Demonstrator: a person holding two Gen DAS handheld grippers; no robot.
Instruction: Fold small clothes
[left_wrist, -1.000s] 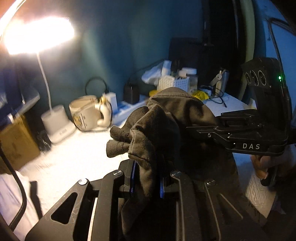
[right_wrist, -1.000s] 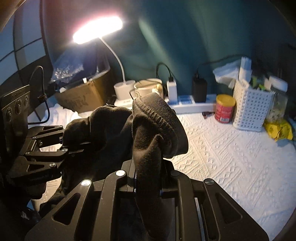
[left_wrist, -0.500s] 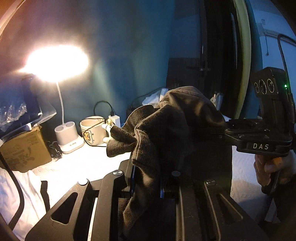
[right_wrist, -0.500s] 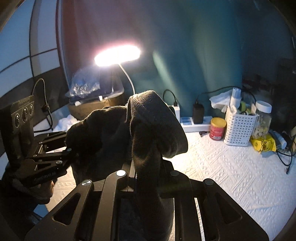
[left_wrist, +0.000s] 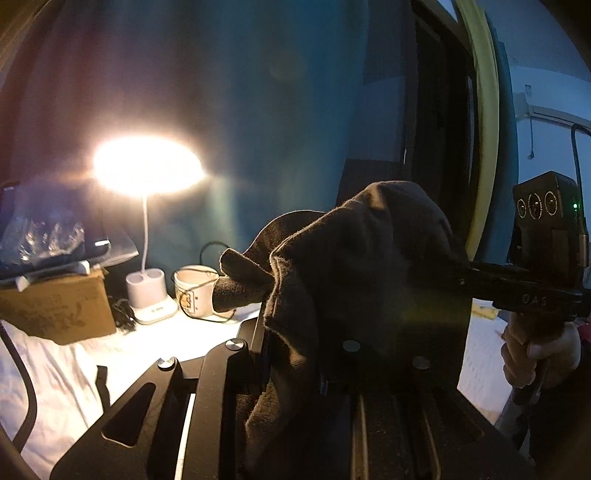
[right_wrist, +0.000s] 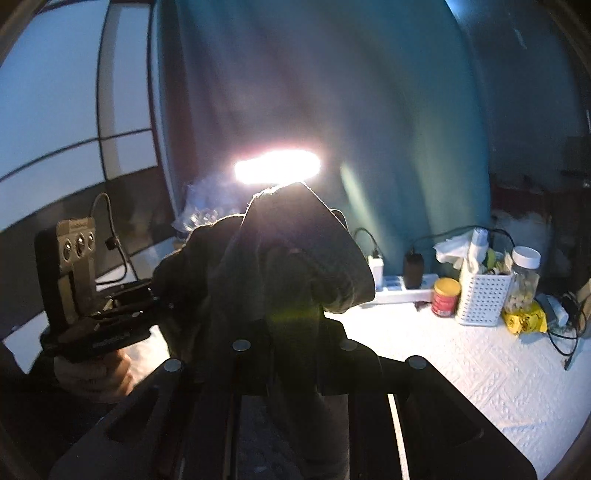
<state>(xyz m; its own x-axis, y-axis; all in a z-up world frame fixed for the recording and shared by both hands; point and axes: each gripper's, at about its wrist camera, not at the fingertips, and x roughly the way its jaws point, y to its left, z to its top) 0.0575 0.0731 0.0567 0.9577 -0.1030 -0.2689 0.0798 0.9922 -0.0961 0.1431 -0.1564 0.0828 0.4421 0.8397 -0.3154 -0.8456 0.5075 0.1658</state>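
A dark brown-grey small garment (left_wrist: 354, 266) hangs in the air between both grippers, high above the table. My left gripper (left_wrist: 291, 369) is shut on one edge of it; cloth bunches over the fingers. My right gripper (right_wrist: 291, 343) is shut on the other edge, and the garment (right_wrist: 288, 258) covers its fingers and part of the lamp's glare. In the left wrist view the right gripper (left_wrist: 517, 288) enters from the right, its tips buried in cloth. In the right wrist view the left gripper (right_wrist: 110, 317) is at the left.
A lit desk lamp (left_wrist: 147, 166) stands at the back of the white textured tablecloth (right_wrist: 480, 369). Near it are a cardboard box (left_wrist: 55, 306) and a mug (left_wrist: 194, 291). A power strip (right_wrist: 399, 291), red can (right_wrist: 446, 297), white basket (right_wrist: 482, 299) and jar (right_wrist: 524, 280) line the back right.
Both grippers have lifted the garment well up from the table and tilted upward. The table items have dropped lower in both views. Both grips on the cloth are unchanged.
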